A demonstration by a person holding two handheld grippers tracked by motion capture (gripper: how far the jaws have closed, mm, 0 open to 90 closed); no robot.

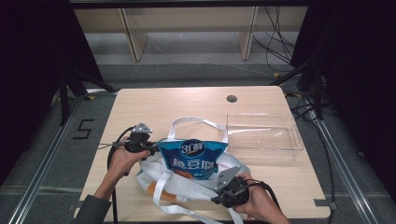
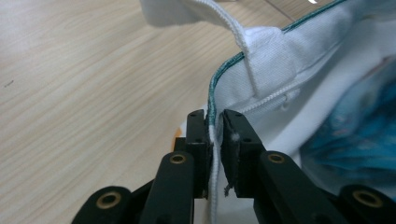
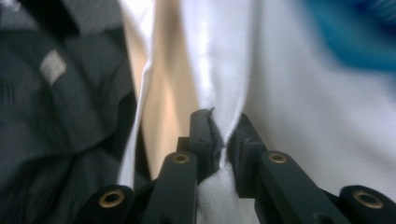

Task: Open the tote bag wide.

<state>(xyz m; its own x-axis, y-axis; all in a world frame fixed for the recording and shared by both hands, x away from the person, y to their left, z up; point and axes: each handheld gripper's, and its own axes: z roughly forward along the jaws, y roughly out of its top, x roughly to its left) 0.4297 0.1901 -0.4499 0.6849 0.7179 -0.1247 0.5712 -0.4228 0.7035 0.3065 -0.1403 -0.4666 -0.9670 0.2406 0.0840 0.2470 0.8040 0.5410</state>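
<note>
- Table (image 1: 140, 100): pale wood, seen from above, dark round hole near the far edge right of centre.
- Left hand (image 1: 122, 158): enters from the near left edge, dark sleeve on the forearm, wrapped round the gripper body.
- Left gripper (image 1: 152, 149): near left of the table, grey three-cornered plate on top, black cable looping to the left. Jaws drawn narrow and clamped on the green-piped rim of the tote bag (image 2: 280, 60); white fabric edge pinched between the pads in the left gripper view.
- White tote bag (image 1: 187, 189): centre of the table toward the near edge, mouth spread between the two grippers, one white handle (image 1: 198, 122) looped on the far side, another strap trailing toward the near edge.
- Blue snack packet (image 1: 192, 158): standing in the bag mouth, upper part above the rim, white lettering facing the camera. Orange item lower in the bag, left of the packet; kind not discernible.
- Right gripper (image 1: 215, 199): near edge, right of the bag, grey plate on top. Jaws narrow, gripping a fold of white bag fabric (image 3: 224, 93) between the pads in the right gripper view; view blurred.
- Right hand (image 1: 254, 203): comes in from the near right, holding the gripper body.
- Clear plastic box (image 1: 261, 133): right half of the table, far of the bag, well apart from both grippers.
</note>
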